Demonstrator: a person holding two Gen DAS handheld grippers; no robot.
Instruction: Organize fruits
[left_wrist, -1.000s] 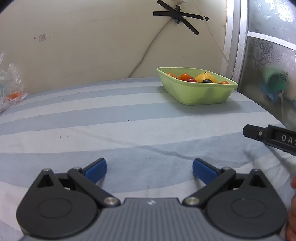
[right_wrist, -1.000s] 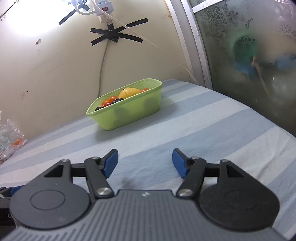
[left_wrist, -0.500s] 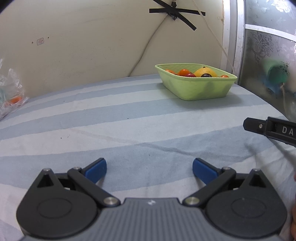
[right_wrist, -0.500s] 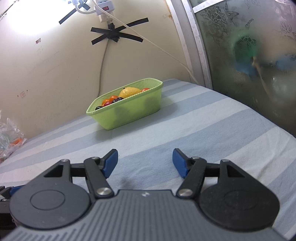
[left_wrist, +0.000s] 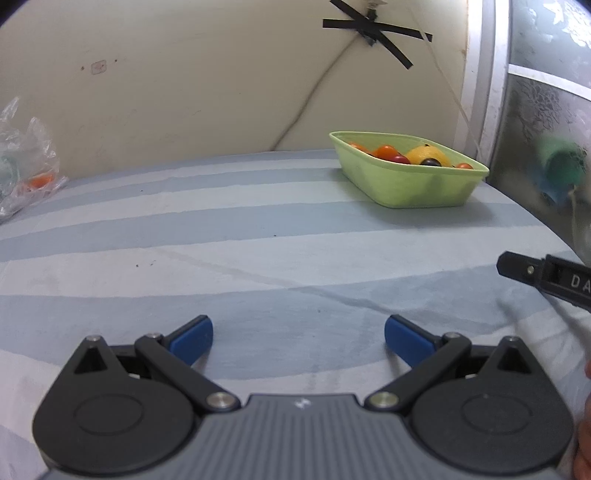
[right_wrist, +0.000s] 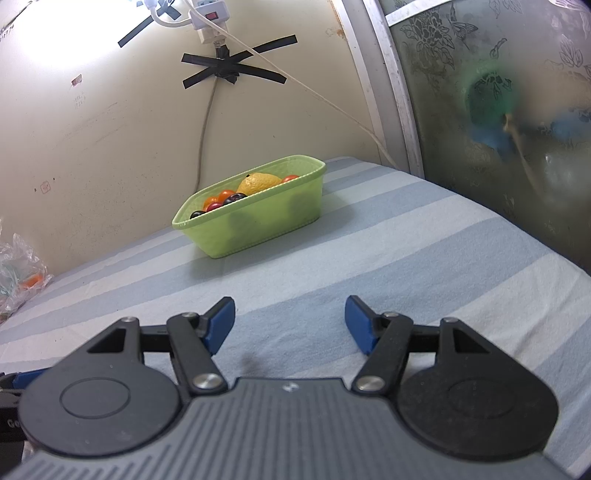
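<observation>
Nothing on the striped cloth (left_wrist: 258, 229) has moved since earlier; left gripper (left_wrist: 298, 338) and right gripper (right_wrist: 290, 325) hover with jaws wide, empty; fruits (right_wrist: 236, 194) sit in the green tub (right_wrist: 258, 225) near the wall.

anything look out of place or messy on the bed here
Mostly tidy: the fruit sits inside the green tub, upright on the striped sheet. The one odd item is a crumpled clear plastic bag at the far left edge by the wall, with something orange inside it, apart from the tub. Nothing looks spilled.
</observation>
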